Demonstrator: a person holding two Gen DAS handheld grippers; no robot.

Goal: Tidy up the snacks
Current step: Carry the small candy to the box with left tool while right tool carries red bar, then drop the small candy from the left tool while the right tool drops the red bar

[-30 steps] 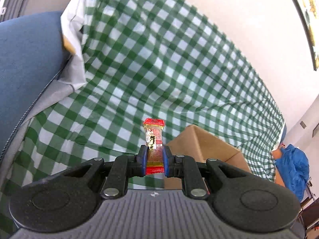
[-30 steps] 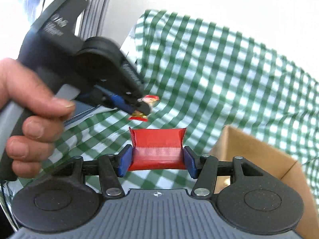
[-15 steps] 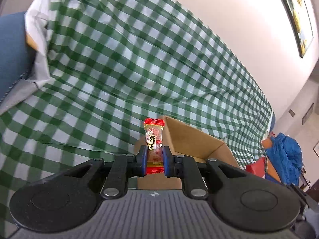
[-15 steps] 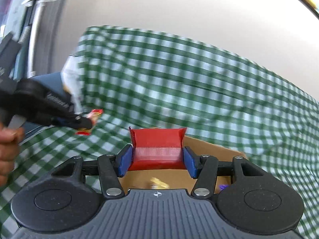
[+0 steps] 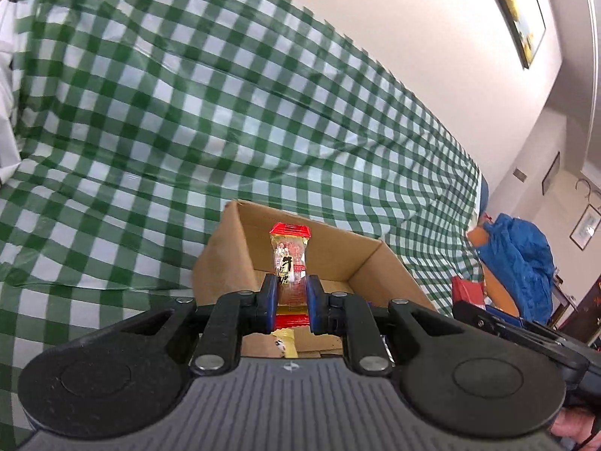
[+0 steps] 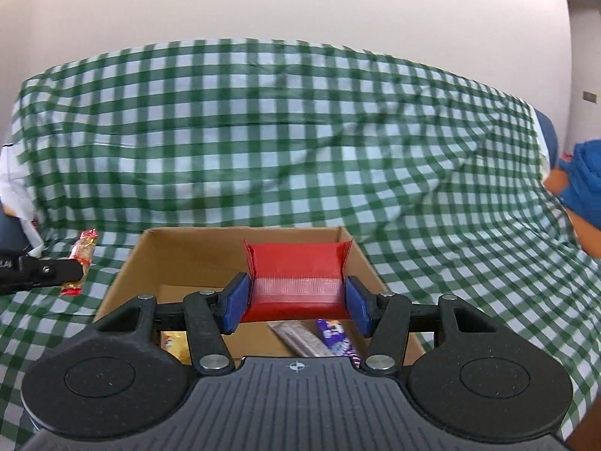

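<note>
An open cardboard box (image 5: 360,259) (image 6: 180,259) sits on a green checked cloth. My left gripper (image 5: 291,300) is shut on a small red-ended candy packet (image 5: 290,259), held upright over the box's near left corner. In the right wrist view that packet (image 6: 80,259) and the left gripper's tip show to the left of the box. My right gripper (image 6: 296,300) is shut on a red snack packet (image 6: 296,282), held above the box's open top. Inside the box lie a yellow packet (image 6: 174,344), a grey-brown packet (image 6: 298,340) and a purple packet (image 6: 336,338).
The green checked cloth (image 5: 188,131) (image 6: 300,143) covers a sofa with a raised back. A blue bundle (image 5: 522,255) (image 6: 586,180) lies at the sofa's right end. White fabric (image 6: 15,188) hangs at the left. A framed picture (image 5: 514,3) is on the wall.
Both grippers have swung right with their packets. The box now sits straight under the right gripper and just ahead of the left one. The left gripper has drawn apart from the right.
</note>
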